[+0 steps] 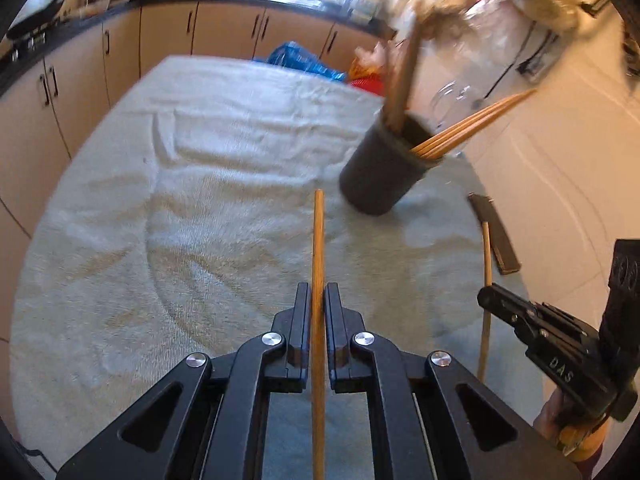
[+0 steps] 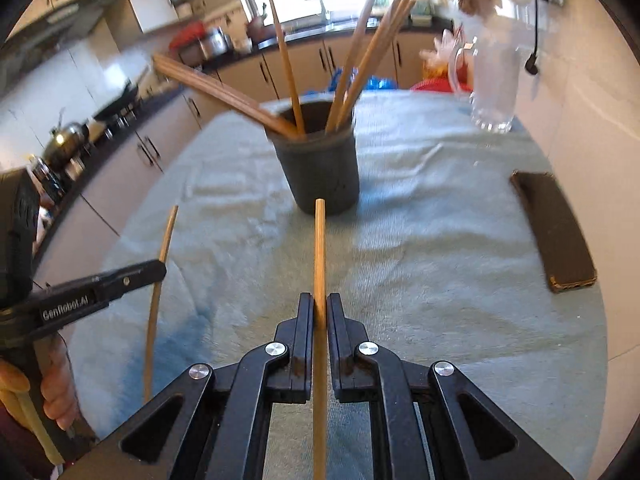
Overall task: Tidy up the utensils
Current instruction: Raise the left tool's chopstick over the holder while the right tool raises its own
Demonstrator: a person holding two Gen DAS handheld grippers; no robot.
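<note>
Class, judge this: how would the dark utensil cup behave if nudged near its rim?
The dark cup is tall, with chopsticks leaning outward, so it probably tips easily. On the soft towel it likely catches rather than slides.

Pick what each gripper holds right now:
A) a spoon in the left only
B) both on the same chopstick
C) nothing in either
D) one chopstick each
D: the left gripper is shut on a chopstick, and the right gripper on another chopstick.
</note>
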